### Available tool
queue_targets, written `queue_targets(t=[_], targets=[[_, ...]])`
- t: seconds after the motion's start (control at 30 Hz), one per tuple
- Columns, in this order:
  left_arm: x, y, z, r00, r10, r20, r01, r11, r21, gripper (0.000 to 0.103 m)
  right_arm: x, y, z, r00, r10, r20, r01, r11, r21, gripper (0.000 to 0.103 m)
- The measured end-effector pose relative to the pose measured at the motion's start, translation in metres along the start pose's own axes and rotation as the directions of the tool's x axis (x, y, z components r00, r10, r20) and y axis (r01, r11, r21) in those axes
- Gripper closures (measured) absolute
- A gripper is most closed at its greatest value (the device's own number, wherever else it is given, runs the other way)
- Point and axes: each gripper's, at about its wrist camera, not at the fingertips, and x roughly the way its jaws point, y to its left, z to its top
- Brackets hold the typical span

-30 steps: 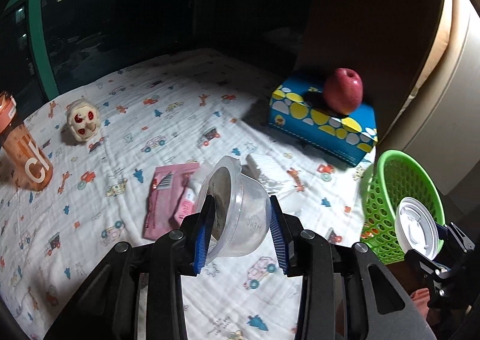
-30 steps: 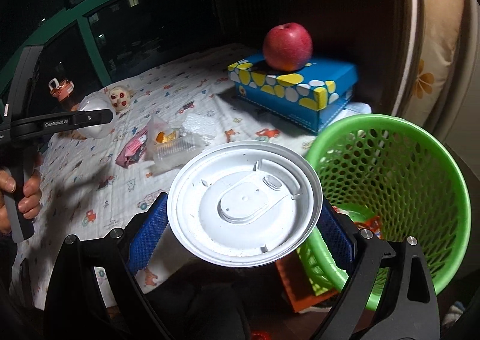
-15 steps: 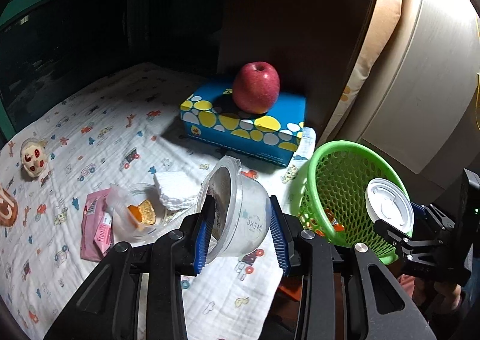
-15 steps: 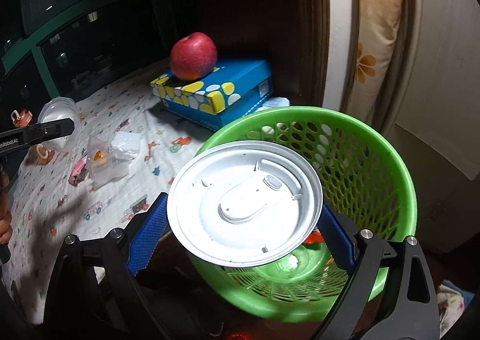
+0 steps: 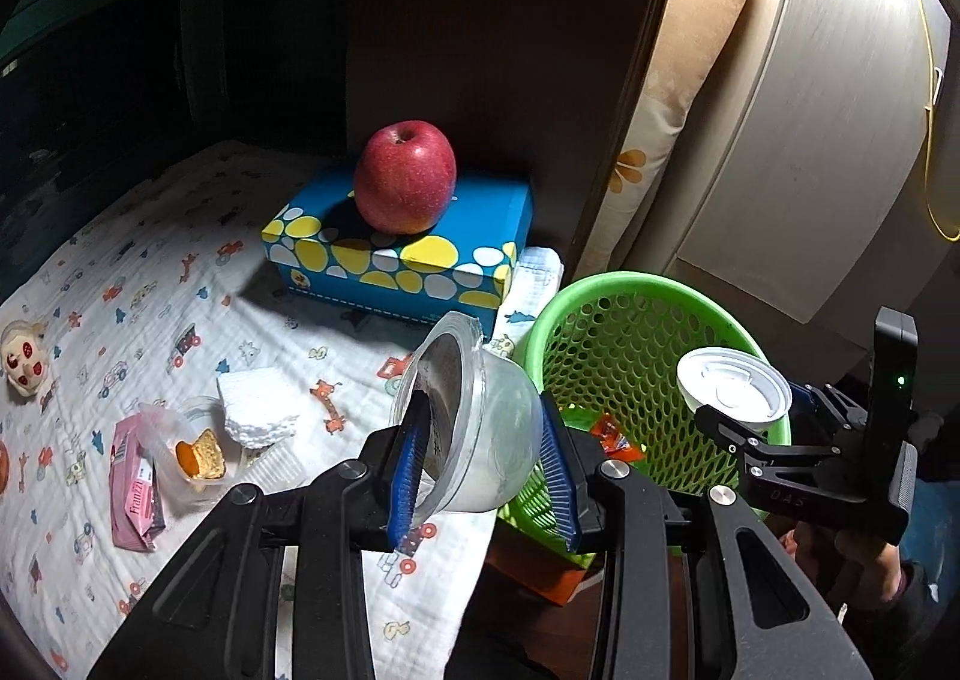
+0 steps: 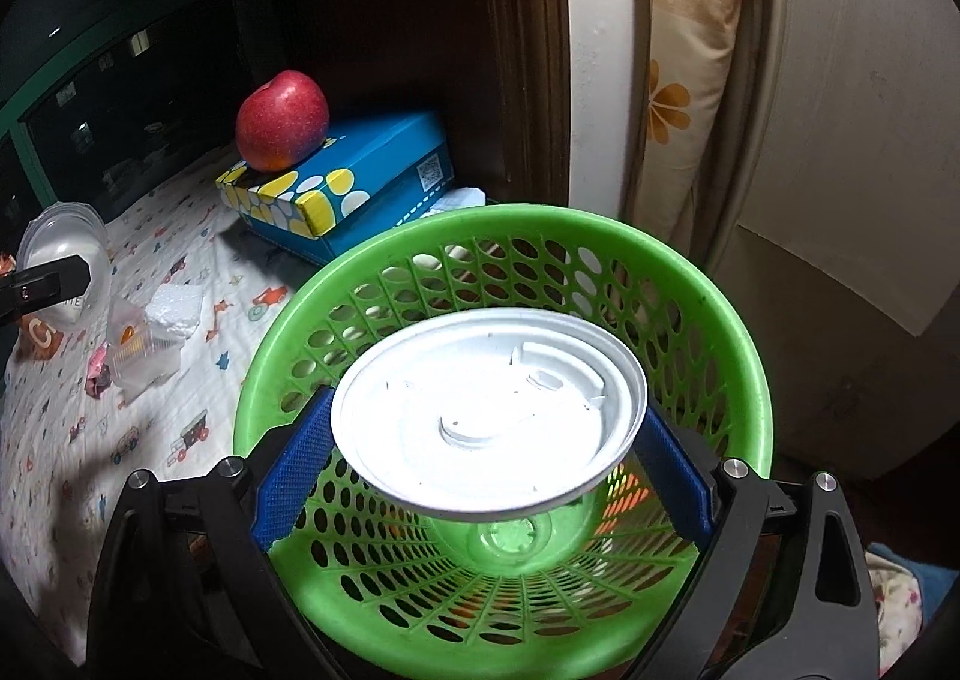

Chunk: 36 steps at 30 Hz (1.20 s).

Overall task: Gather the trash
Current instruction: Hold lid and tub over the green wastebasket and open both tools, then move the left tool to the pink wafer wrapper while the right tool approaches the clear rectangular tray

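A clear plastic bowl (image 5: 498, 440), tipped on its side, sits between the blue pads of my left gripper (image 5: 480, 470), which is shut on it just left of the green mesh basket (image 5: 606, 290). My right gripper (image 6: 486, 476) is shut on a white lidded cup (image 6: 486, 404) and holds it over the basket's (image 6: 540, 218) opening. The left wrist view shows that cup (image 5: 732, 386) above the basket's right rim. An orange wrapper (image 5: 612, 434) lies inside the basket.
A red apple (image 5: 405, 182) rests on a blue spotted tissue box (image 5: 396, 260) behind the basket. On the printed cloth lie a white foam piece (image 5: 258, 404), a clear cup with food scraps (image 5: 192, 452), a pink wrapper (image 5: 135, 494) and a small toy (image 5: 21, 359). A wall panel stands right.
Both grippers have swung right towards the basket, each keeping its load. The lidded cup went from beside the basket to over its opening. The bowl came up to the basket's left rim.
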Motion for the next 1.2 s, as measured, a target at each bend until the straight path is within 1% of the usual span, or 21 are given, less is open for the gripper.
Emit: queue_targets(t=[0.17, 0.57, 0.83, 0.93, 1.0, 1.07, 1.13, 1.17, 1.2], targets=[[0.013, -0.015, 0.001, 1.0, -0.018, -0.021, 0.018, 1.0, 0.021, 0.068, -0.006, -0.011, 0.0, 1.0, -0.023, 0.015, 0.023, 1.0, 0.019, 0.009], [0.05, -0.061, 0.001, 0.993, -0.066, -0.094, 0.073, 0.995, 0.074, 0.068, -0.033, -0.032, -0.008, 0.998, -0.019, 0.054, 0.016, 0.998, 0.06, 0.009], [0.075, -0.082, -0.001, 0.988, -0.077, -0.136, 0.09, 0.992, 0.092, 0.068, -0.048, -0.044, -0.015, 0.997, -0.019, 0.072, 0.013, 0.996, 0.087, 0.009], [0.08, -0.091, -0.002, 0.985, -0.086, -0.149, 0.101, 0.99, 0.102, 0.062, -0.051, -0.047, -0.016, 0.997, -0.019, 0.077, 0.011, 0.995, 0.098, 0.009], [0.081, -0.095, -0.003, 0.986, -0.082, -0.146, 0.099, 0.989, 0.111, 0.052, -0.053, -0.05, -0.017, 0.997, -0.016, 0.077, 0.008, 0.995, 0.102, 0.009], [0.082, -0.098, -0.003, 0.986, -0.082, -0.148, 0.1, 0.989, 0.114, 0.05, -0.055, -0.05, -0.018, 0.997, -0.016, 0.078, 0.007, 0.994, 0.105, 0.009], [0.081, -0.097, -0.003, 0.985, -0.084, -0.153, 0.101, 0.989, 0.106, 0.042, -0.056, -0.05, -0.018, 0.997, -0.013, 0.078, 0.004, 0.994, 0.106, 0.009], [0.08, -0.096, -0.004, 0.985, -0.082, -0.149, 0.098, 0.99, 0.101, 0.04, -0.056, -0.05, -0.018, 0.997, -0.009, 0.078, 0.001, 0.994, 0.107, 0.009], [0.079, -0.094, -0.005, 0.986, -0.082, -0.147, 0.097, 0.99, 0.098, 0.04, -0.056, -0.049, -0.018, 0.997, -0.006, 0.079, -0.002, 0.994, 0.107, 0.009]])
